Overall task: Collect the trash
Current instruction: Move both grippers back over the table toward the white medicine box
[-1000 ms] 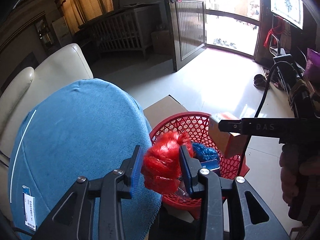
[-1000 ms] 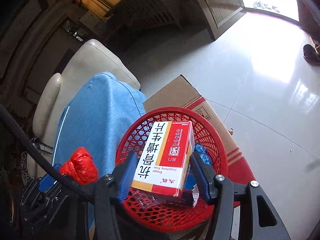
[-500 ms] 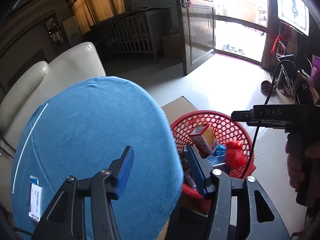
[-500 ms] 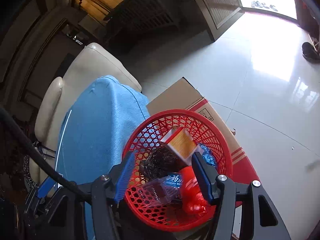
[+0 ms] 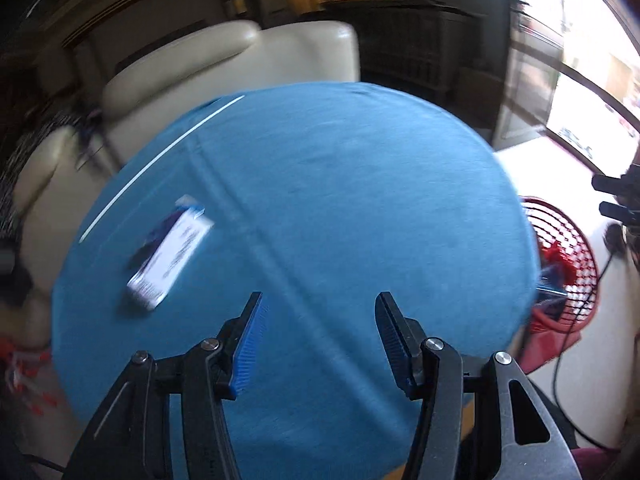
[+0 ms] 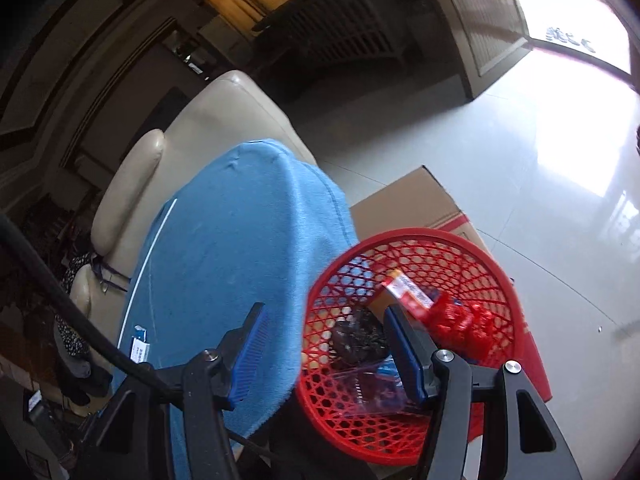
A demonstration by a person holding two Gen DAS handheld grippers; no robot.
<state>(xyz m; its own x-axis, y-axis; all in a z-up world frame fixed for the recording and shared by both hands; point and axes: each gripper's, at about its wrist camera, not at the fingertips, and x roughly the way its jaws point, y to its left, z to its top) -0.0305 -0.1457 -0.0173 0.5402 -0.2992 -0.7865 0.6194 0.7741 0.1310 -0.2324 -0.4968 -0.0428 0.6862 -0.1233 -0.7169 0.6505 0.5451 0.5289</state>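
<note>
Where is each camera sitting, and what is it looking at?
Left wrist: sits on the left gripper, looks down on the blue cloth and the small packet; its own open jaws show.
Right wrist: sits on the right gripper, looks down at the red basket full of trash; its own open jaws and a black cable show.
Both see: blue cloth, packet, red basket, cream sofa.
</note>
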